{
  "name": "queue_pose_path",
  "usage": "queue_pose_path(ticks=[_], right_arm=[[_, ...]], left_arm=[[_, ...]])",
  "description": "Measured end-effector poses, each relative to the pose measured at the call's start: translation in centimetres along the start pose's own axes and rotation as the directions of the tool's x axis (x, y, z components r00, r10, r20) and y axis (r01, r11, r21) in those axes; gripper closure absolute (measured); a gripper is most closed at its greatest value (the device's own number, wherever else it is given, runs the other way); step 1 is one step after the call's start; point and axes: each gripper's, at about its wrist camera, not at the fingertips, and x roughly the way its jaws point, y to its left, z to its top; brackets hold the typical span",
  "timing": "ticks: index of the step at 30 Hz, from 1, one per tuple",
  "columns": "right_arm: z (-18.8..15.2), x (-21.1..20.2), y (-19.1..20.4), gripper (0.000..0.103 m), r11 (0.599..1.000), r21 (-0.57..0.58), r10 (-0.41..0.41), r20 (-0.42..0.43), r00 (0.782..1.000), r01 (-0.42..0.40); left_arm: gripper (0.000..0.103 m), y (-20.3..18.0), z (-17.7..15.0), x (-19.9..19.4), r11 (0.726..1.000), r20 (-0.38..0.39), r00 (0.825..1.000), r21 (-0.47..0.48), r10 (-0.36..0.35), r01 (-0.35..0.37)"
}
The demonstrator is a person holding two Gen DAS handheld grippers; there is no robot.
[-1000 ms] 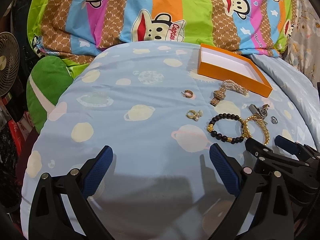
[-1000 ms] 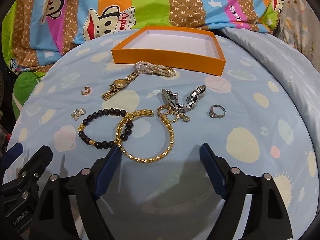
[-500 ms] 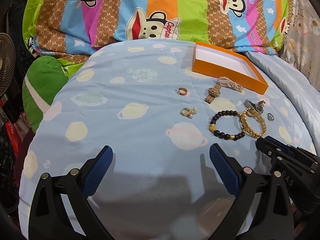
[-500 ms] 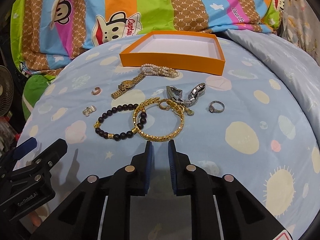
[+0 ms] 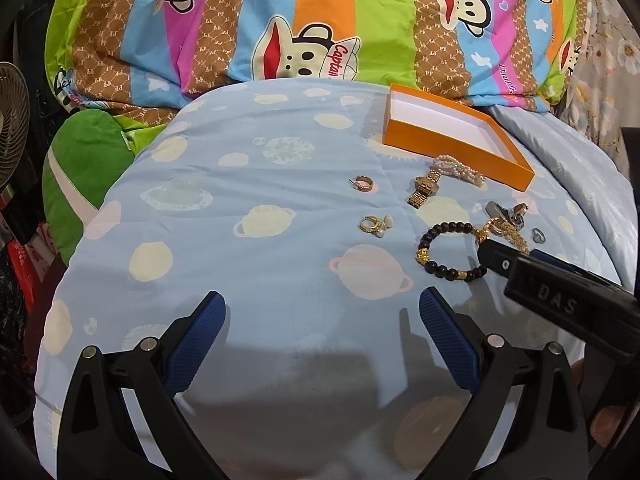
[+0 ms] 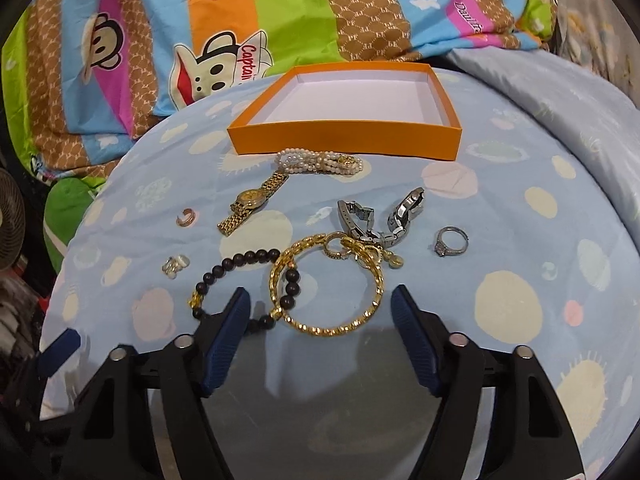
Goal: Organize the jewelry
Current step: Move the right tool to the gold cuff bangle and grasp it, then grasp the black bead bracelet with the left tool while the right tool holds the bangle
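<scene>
An empty orange box (image 6: 344,142) with a white inside sits on the blue bedsheet; it also shows in the left wrist view (image 5: 452,148). In front of it lie a pearl bracelet (image 6: 320,162), a gold watch (image 6: 250,204), a silver watch band (image 6: 380,218), a silver ring (image 6: 450,242), a gold chain bracelet (image 6: 328,284), a dark bead bracelet (image 6: 240,280) and small earrings (image 6: 174,267). My right gripper (image 6: 320,316) is open, its fingers either side of the gold bracelet's near edge. My left gripper (image 5: 322,320) is open and empty, left of the jewelry.
A striped monkey-print quilt (image 6: 280,20) is piled behind the box. A green cushion (image 5: 80,184) and a fan (image 5: 12,120) are at the left. The sheet (image 5: 240,280) falls away at its rounded edges.
My right gripper, shut half a second ago, has opened and moved forward to the gold bracelet. The left gripper has stayed open and shifted slightly.
</scene>
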Motion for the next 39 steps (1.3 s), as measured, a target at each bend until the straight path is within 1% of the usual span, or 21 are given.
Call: queue_pose_path(ticks=[1,7,12,15,18,21,23,26,30,33,36,37,38,39], right_arm=[[0.0,0.1,0.1,0.045,1.0,-0.004,-0.007,0.0,1.0,0.007],[-0.2,-0.6,0.0,0.046,1.0,-0.006,-0.001,0.023,1.0,0.001],[-1.1,-3.2,-1.5,0.046,1.0,-0.003,-0.02,0.082,0.996,0.02],[-2.1,-4.7,-3.1,0.046,0.999,0.009,-0.046,0.102,0.994,0.045],[-3.2,-5.5,-5.0,0.046,0.997,0.026,-0.082,0.104,0.991,0.079],[-4.2,-5.8,-6.9,0.046,0.994,0.059,-0.093,0.092,0.991,0.088],[-4.6,-5.8,-7.7,0.046,0.993,0.074,-0.099,0.084,0.992,0.093],[-5.1,-5.7,-8.6,0.046,0.992,0.092,-0.089,0.077,0.993,0.082],[-5.1,-5.6,-8.3,0.046,0.994,0.08,-0.085,0.085,0.993,0.078],[-5.2,-5.5,-7.6,0.046,0.995,0.053,-0.094,0.093,0.991,0.089],[-5.2,-5.5,-7.2,0.046,0.994,0.034,-0.102,0.099,0.99,0.099],[-5.2,-5.5,-7.2,0.045,0.995,0.034,-0.102,0.099,0.99,0.099],[-5.2,-5.5,-7.2,0.045,0.995,0.036,-0.1,0.098,0.99,0.097],[-5.3,-5.5,-7.3,0.045,0.995,0.04,-0.098,0.097,0.991,0.094]], left_arm=[[0.008,0.0,0.0,0.0,1.0,0.0,1.0,0.0,0.0,0.0],[0.008,-0.1,0.0,0.0,1.0,0.0,1.0,0.001,-0.004,0.004],[0.008,-0.5,0.1,-0.1,0.999,-0.003,1.0,0.02,-0.026,0.026],[0.008,-1.6,0.4,0.0,0.997,-0.018,0.998,0.041,-0.064,0.064],[0.008,-4.0,1.0,0.0,0.991,-0.02,0.996,0.101,-0.085,0.087],[0.008,-6.6,1.4,0.7,0.982,-0.019,0.997,0.17,-0.076,0.078],[0.008,-8.1,1.7,1.6,0.978,-0.034,0.997,0.194,-0.069,0.075],[0.008,-8.8,2.0,3.1,0.98,-0.074,0.994,0.18,-0.074,0.087],[0.008,-8.9,2.1,4.2,0.983,-0.1,0.992,0.156,-0.082,0.097],[0.012,-8.9,2.1,4.7,0.983,-0.125,0.989,0.155,-0.083,0.102],[0.015,-9.0,2.2,4.9,0.983,-0.125,0.99,0.163,-0.066,0.086],[0.019,-9.1,2.2,4.9,0.982,-0.123,0.99,0.168,-0.064,0.084],[0.026,-9.2,2.2,4.9,0.982,-0.118,0.991,0.172,-0.062,0.082],[0.029,-9.2,2.3,4.9,0.981,-0.112,0.992,0.176,-0.059,0.079]])
